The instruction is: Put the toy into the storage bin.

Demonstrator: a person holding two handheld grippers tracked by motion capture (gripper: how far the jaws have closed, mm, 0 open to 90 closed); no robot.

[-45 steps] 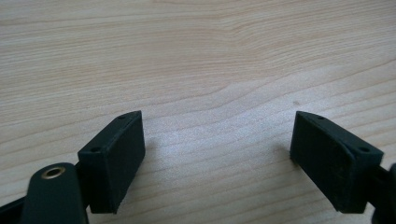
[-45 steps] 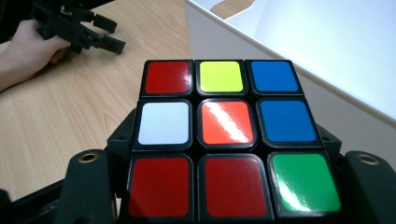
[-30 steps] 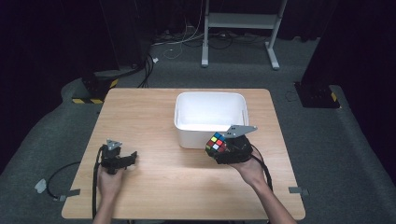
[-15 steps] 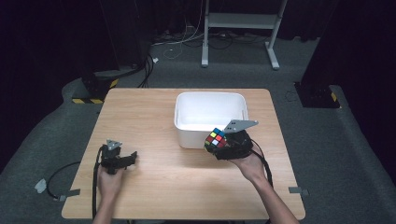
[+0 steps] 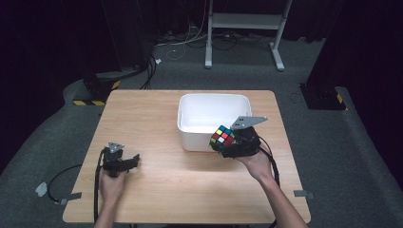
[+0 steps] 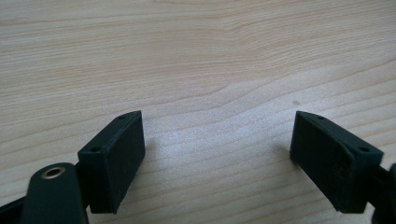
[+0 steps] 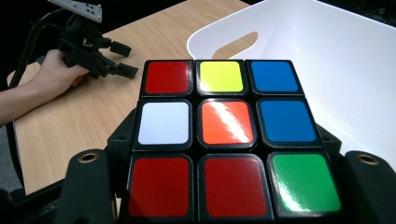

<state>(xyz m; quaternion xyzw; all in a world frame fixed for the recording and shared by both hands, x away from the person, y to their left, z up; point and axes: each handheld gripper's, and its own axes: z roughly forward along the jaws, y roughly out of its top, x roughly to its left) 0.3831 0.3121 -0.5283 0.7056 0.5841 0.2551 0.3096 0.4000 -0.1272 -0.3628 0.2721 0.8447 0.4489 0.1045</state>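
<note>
Right gripper [image 5: 222, 138] held a multicoloured puzzle cube [image 5: 222, 135] at the near rim of the white rectangular plastic bin [image 5: 212, 101]; left gripper [image 5: 134, 160] rested open on the light wooden table [image 5: 157, 185]

In the right gripper view the cube [image 7: 219, 135] sat clamped between the two black jaws, its facing side showing red, yellow and blue squares on top, white, orange and blue across the middle, and red, red, green at the bottom, with the white bin [image 7: 336, 60] just beyond it and the other hand's gripper [image 7: 126, 58] farther off on the table. In the left gripper view the jaws stood wide apart over bare wood grain [image 6: 210, 60], nothing between them. A grey three-cornered plate [image 5: 248, 121] topped the right gripper, and a black cable [image 5: 62, 173] trailed off the table's left edge from the left one
</note>
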